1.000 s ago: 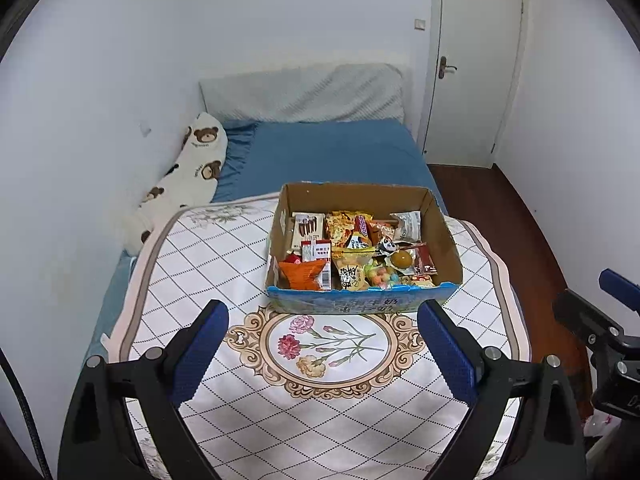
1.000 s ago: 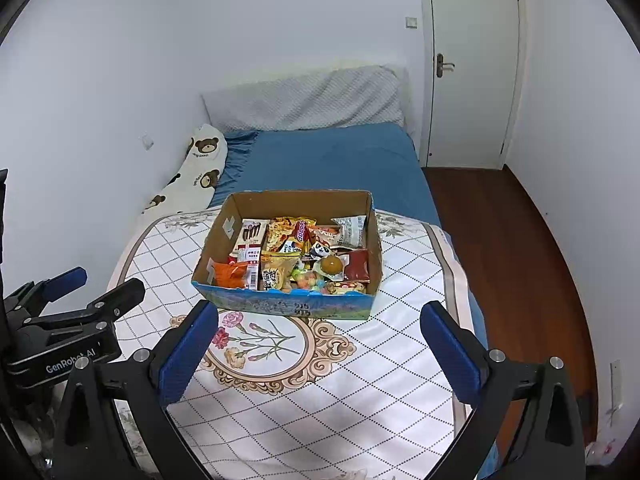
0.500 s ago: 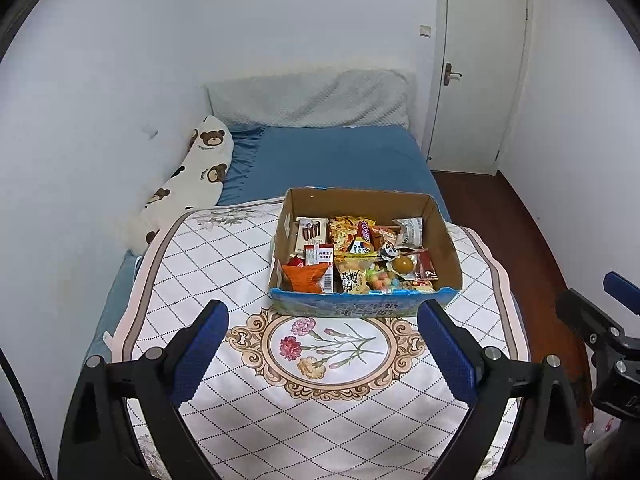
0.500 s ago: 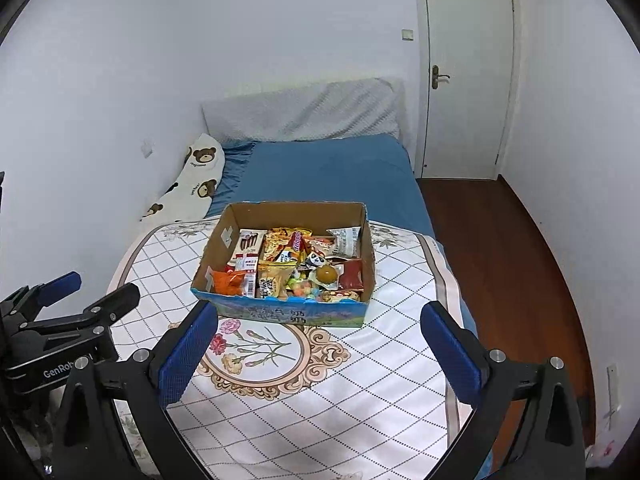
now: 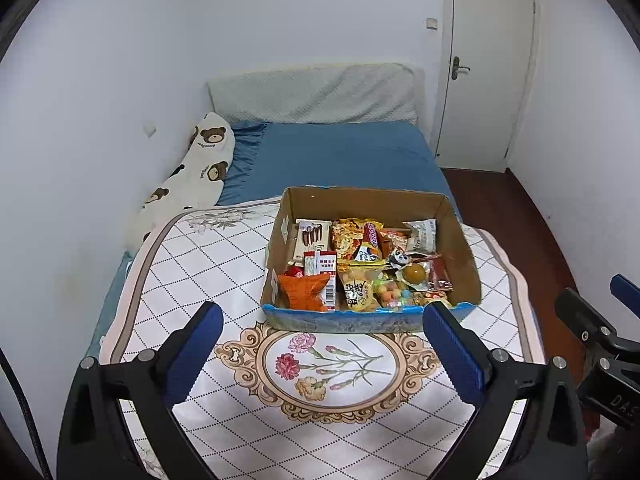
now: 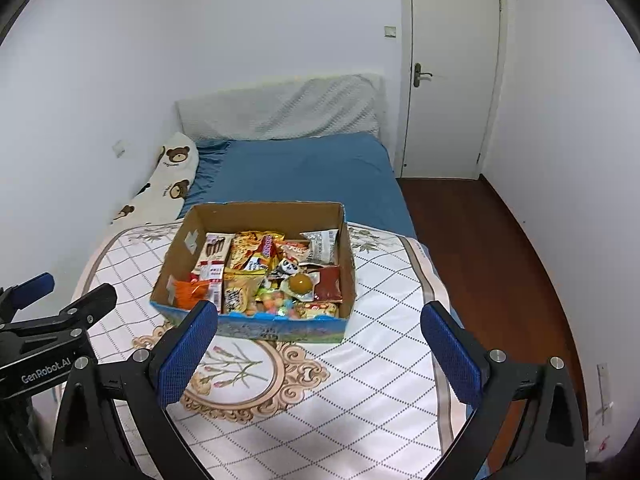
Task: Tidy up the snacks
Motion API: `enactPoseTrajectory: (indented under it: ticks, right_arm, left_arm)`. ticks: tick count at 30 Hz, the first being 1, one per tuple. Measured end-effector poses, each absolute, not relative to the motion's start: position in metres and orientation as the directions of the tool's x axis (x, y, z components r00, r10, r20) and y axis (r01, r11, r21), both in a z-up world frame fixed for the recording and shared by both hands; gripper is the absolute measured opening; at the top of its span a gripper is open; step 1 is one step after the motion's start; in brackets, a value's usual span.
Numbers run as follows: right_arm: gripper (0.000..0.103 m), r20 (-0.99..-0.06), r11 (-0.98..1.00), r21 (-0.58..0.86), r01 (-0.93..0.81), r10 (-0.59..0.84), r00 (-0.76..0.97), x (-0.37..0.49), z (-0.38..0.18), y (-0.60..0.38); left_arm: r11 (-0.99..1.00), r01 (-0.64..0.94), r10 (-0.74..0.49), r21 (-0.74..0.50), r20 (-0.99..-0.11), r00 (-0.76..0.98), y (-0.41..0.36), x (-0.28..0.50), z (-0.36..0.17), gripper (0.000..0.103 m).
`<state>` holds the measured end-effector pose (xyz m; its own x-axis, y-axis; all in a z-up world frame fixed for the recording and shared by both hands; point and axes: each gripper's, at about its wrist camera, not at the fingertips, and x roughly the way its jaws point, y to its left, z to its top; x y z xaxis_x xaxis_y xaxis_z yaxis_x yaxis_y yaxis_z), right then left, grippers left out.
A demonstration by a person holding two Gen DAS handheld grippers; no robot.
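While both my left gripper (image 5: 320, 354), jaws opening, and right gripper (image 6: 320, 348) hang empty and apart, I judge approach underway: next, reach far into the snack box (image 5: 372, 322).

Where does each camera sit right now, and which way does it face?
Left wrist: on the left gripper, angled down at the snack box on the cloth; its jaws are opening, empty; right gripper shows at right.
Right wrist: on the right gripper, same aim, jaws open; left gripper shows at left.
Shared: box, cloth, bed, door.
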<state>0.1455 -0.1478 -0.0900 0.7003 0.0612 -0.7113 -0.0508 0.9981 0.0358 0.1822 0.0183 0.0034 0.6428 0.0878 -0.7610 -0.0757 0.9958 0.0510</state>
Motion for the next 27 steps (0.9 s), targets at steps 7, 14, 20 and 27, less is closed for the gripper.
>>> enactPoseTrajectory:
  ticks: [7,14,20,27]
  right_arm:
    - [0.103,-0.712,0.999,0.021,-0.043,0.045,0.701,0.166,-0.099,-0.144]
    - [0.103,-0.716,0.999,0.020,-0.037,0.040,0.697,0.176,-0.104,-0.142]
    - [0.103,-0.721,0.999,0.026,-0.028,0.038,0.692,0.178,-0.107,-0.144]
    - [0.103,-0.727,0.999,0.026,-0.022,0.034,0.686,0.177,-0.109,-0.145]
  left_arm:
    - [0.995,-0.081,0.098,0.061,-0.771,0.629,0.017,0.201,-0.010,0.103]
    - [0.994,-0.080,0.107,0.073,-0.775,0.623,0.015,0.211,-0.017,0.103]
    - [0.995,-0.072,0.099,0.069,-0.780,0.618,0.014,0.213,-0.018,0.103]
    - [0.995,-0.068,0.096,0.069,-0.780,0.619,0.014,0.212,-0.018,0.103]
